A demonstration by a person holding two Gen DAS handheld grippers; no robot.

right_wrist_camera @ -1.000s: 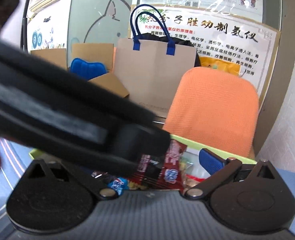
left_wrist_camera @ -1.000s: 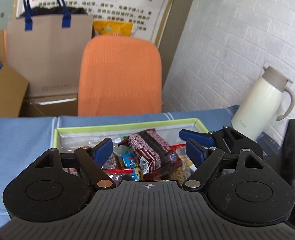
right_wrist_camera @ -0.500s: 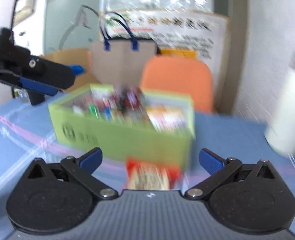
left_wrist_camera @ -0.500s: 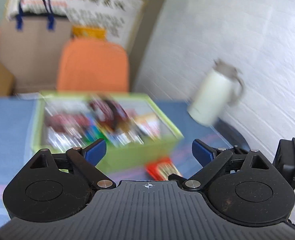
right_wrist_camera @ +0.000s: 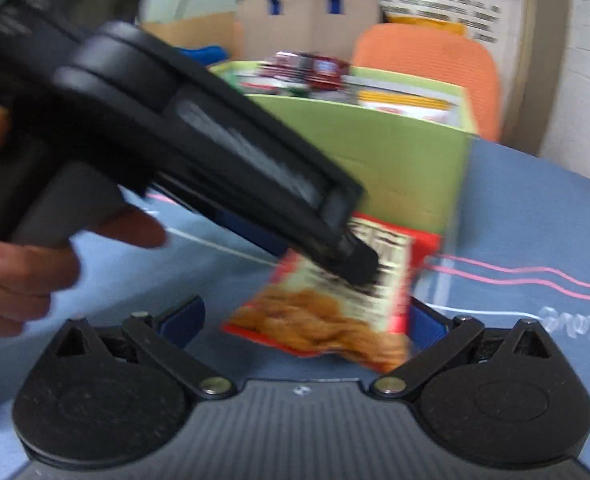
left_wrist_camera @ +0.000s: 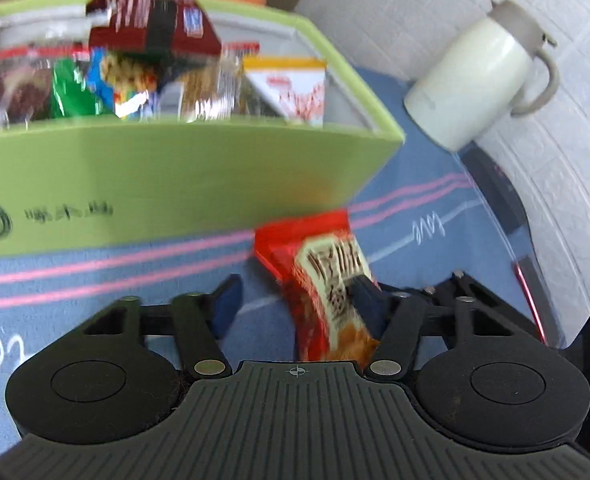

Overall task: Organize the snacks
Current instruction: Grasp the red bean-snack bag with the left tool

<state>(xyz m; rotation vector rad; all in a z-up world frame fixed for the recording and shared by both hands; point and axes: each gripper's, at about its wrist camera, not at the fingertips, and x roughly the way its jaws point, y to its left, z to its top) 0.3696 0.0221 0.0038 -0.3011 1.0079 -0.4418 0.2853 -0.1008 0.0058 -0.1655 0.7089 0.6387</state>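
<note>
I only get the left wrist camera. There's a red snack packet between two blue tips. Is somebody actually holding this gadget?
Observer: Yes. The right wrist view shows a person's hand gripping the handle of the left gripper, whose jaws are closing with the red packet between them.
Operator: Where's the other gadget?
Observer: The right gripper faces the same packet, fingers spread wide on either side of it.
Operator: What's behind the green box?
Observer: A brown paper bag with blue handles.

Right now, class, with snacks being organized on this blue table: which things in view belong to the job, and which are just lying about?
Belong to the job:
- red crinkly snack packet
- green cardboard box of snacks
- left claw, closing around the packet
- right claw

Lying about:
- cream thermos jug
- orange chair
- brown paper bag
</note>
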